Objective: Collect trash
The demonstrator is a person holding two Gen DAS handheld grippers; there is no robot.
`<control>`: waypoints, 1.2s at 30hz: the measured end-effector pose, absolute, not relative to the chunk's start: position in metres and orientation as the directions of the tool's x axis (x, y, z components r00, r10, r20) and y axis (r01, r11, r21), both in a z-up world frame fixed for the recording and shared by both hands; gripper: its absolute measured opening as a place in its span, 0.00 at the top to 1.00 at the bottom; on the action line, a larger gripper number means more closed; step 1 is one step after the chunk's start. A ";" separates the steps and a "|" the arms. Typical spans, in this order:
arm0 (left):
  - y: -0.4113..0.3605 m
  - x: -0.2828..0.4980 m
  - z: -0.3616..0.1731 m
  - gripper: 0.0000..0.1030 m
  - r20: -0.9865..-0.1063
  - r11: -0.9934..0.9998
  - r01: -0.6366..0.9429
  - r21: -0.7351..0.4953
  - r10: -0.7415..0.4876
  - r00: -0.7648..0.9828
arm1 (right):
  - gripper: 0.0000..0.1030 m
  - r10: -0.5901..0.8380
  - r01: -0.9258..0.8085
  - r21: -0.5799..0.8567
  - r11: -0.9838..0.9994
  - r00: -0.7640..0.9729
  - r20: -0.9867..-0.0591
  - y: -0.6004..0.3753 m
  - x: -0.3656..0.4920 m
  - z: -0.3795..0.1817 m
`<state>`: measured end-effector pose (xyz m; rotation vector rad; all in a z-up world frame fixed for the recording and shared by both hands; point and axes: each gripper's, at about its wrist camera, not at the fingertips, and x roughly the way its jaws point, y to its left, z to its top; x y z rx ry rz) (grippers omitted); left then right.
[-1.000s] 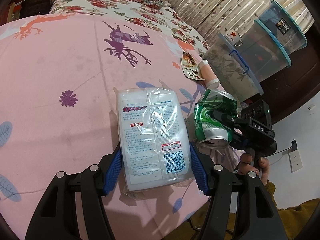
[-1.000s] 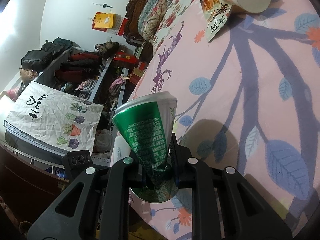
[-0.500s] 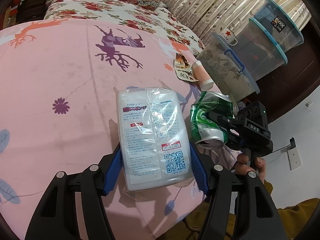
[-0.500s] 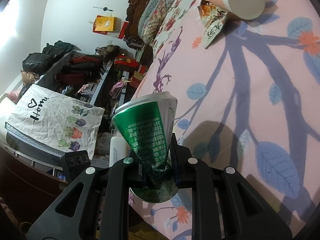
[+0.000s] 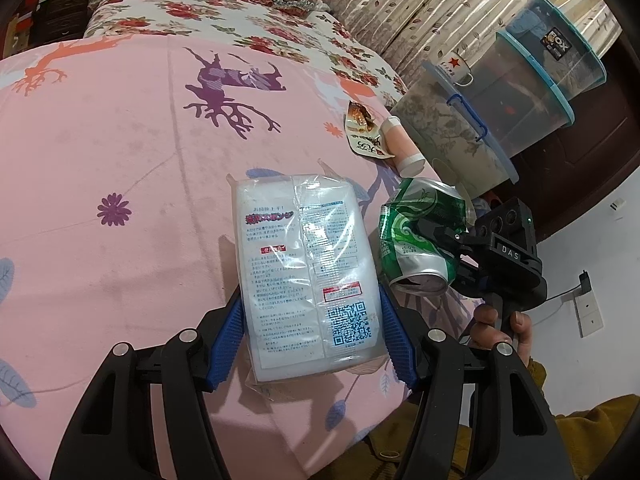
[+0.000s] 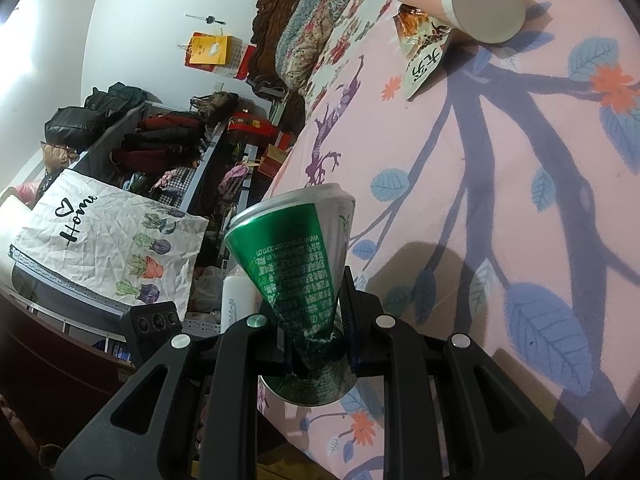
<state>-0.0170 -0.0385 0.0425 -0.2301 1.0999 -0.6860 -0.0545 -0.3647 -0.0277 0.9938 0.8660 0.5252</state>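
My left gripper (image 5: 310, 338) is shut on a clear plastic packet of white sponge (image 5: 306, 264), held above the pink bedspread (image 5: 120, 152). My right gripper (image 6: 318, 326) is shut on a crushed green can (image 6: 298, 264), pinched at its dented middle; the can also shows in the left wrist view (image 5: 420, 236), just right of the packet. A torn snack wrapper (image 5: 364, 136) and a pink paper cup (image 5: 402, 148) lie on their sides at the bed's far right edge; both show in the right wrist view, wrapper (image 6: 424, 52) and cup (image 6: 468, 4).
Clear storage tubs (image 5: 500, 96) with a star mug on top stand past the bed's right edge. A quilt and floral sheet (image 5: 224, 12) lie at the head of the bed. A cluttered shelf with a "Home" cloth (image 6: 104, 240) stands beside the bed.
Both grippers have drawn back slightly from the bed with their loads still held. The cup and wrapper appear farther off. Grips unchanged.
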 end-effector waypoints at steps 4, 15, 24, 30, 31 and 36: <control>-0.041 -0.017 0.045 0.42 -0.739 0.773 0.401 -0.492 -0.614 0.278 | 0.79 0.727 -0.003 0.884 0.468 0.570 -0.383 -0.366 -0.054 -0.027; -0.064 -0.010 0.073 0.42 -0.717 0.741 0.468 -0.482 -0.640 0.275 | 0.79 0.701 -0.018 0.891 0.453 0.625 -0.344 -0.389 -0.067 -0.014; -0.162 0.004 0.090 0.42 -0.728 0.650 0.616 -0.445 -0.663 0.175 | 0.80 0.606 0.021 0.907 0.421 0.738 -0.299 -0.462 -0.094 -0.015; -0.281 0.021 0.108 0.42 -0.728 0.521 0.740 -0.426 -0.683 0.063 | 0.80 0.433 0.084 0.890 0.448 0.851 -0.299 -0.554 -0.117 0.003; -0.306 0.024 0.111 0.42 -0.728 0.496 0.760 -0.420 -0.684 0.044 | 0.80 0.387 0.105 0.882 0.459 0.870 -0.305 -0.574 -0.121 0.008; -0.420 0.050 0.109 0.42 -0.719 0.404 0.794 -0.455 -0.692 -0.061 | 0.80 0.113 0.265 0.780 0.566 0.913 -0.393 -0.663 -0.127 0.033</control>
